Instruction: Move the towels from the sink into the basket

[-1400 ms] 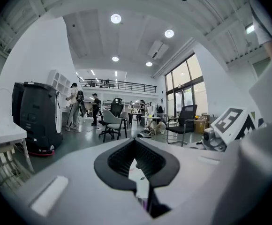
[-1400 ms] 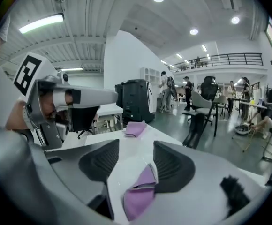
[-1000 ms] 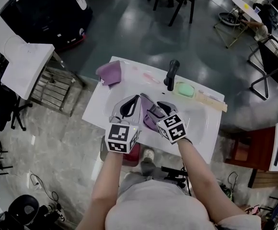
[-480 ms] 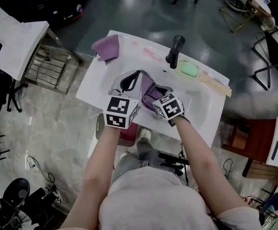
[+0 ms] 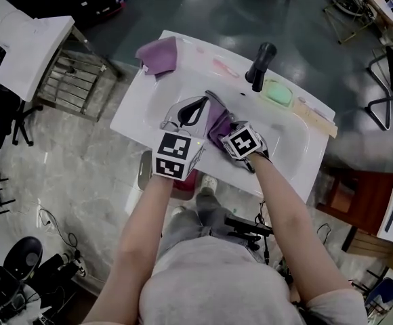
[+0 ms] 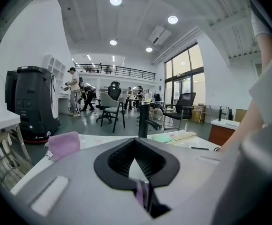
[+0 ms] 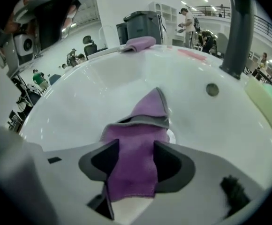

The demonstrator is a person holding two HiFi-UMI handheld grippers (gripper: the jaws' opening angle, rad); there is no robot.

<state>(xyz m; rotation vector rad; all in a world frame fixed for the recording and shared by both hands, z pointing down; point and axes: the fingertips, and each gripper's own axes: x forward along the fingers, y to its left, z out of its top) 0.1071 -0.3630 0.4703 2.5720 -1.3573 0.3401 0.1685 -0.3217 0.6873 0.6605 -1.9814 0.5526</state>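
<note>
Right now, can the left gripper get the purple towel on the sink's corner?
Probably, once freed. The rim towel lies uncovered on a corner of the sink, with nothing between it and the left gripper. But its jaws are shut, seemingly on a sliver of the basin towel.

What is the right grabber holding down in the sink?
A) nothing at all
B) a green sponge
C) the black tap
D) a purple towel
D: in the right gripper view, the purple towel runs straight between the jaws of the right gripper, down in the white sink.
</note>
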